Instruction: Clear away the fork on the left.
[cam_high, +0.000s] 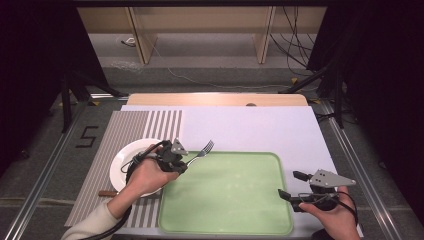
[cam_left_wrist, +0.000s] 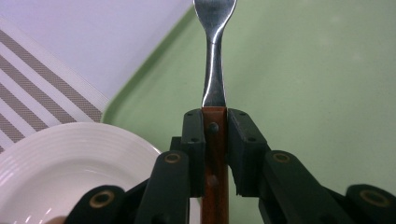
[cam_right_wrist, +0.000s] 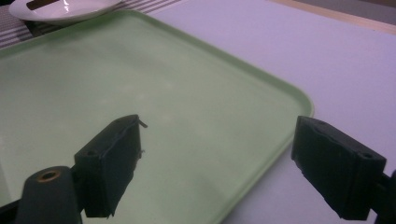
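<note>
Fork (cam_high: 202, 150): clamped by its brown wooden handle in the left gripper (cam_high: 176, 159), metal tines pointing away from the hand, raised over the near-left corner of the green tray (cam_high: 225, 227); not yet resting on anything, as far as can be judged.
Left gripper jaws: closed on the fork handle (cam_left_wrist: 214, 154), one pad on each side, rivets visible between them.
Right gripper (cam_high: 295, 186): just beside the tray's right edge, near its front corner, jaws wide apart, nothing between them; the right gripper view looks across the bare tray surface (cam_right_wrist: 140, 84).
White plate (cam_high: 122, 165): left of the tray, on the striped placemat (cam_high: 115, 135), partly covered by the left hand (cam_high: 147, 175).
Second utensil: brown handle end (cam_high: 107, 193) poking out at the plate's front-left rim, left of the tray; kind of utensil cannot be told.
Tray: nothing lying in it yet.
Bench (cam_high: 250, 125): pale cover behind and to the right of the tray, wooden edge at the far side.
Done so far: fork picked up and brought from the plate side to the tray's left rim, judging by how it hangs now.
Left to do: probably lowering the fork onto the tray and letting go; the brown-handled utensil by the plate likely to follow; plate untouched by either gripper.
Progress estimate: early, first item in transit, none delivered.
</note>
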